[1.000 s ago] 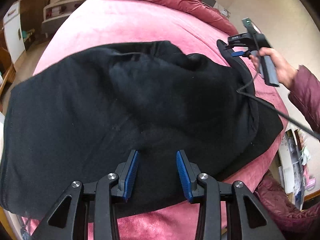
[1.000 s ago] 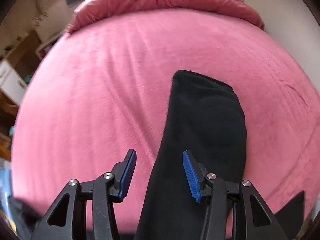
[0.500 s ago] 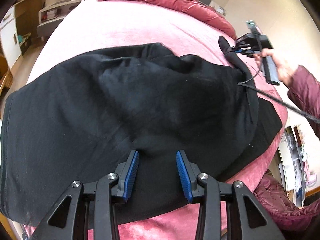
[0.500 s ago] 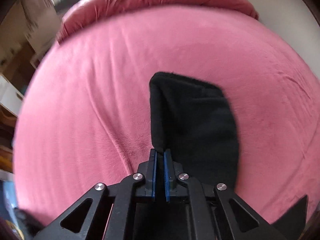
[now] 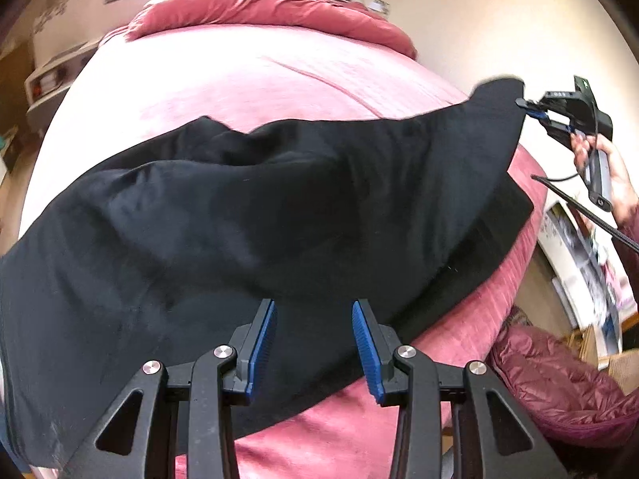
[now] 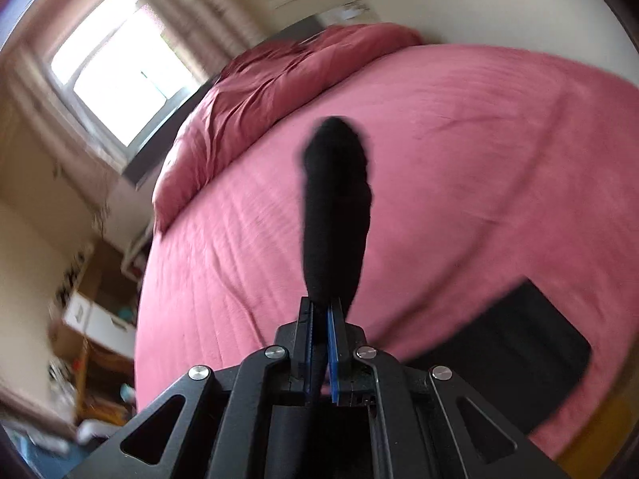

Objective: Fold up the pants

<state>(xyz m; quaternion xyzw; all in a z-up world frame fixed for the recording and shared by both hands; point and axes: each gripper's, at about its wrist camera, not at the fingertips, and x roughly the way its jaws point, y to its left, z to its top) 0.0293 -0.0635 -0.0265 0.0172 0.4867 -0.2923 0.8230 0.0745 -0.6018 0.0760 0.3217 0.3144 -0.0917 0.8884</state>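
Left gripper (image 5: 314,353) agape, right gripper (image 6: 320,321) clamped

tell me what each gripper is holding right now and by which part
The right gripper is shut on the black fleece pants, pinching the end of one leg. The left gripper stands open above them, holding nothing.

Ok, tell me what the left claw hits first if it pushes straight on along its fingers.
Most likely the black pants spread on the pink bed; the open left claw points down at them, though depth is unclear.

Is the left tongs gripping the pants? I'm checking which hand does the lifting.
No: the left tongs stands open above the black pants, its blue pads apart with no cloth pinched between them.
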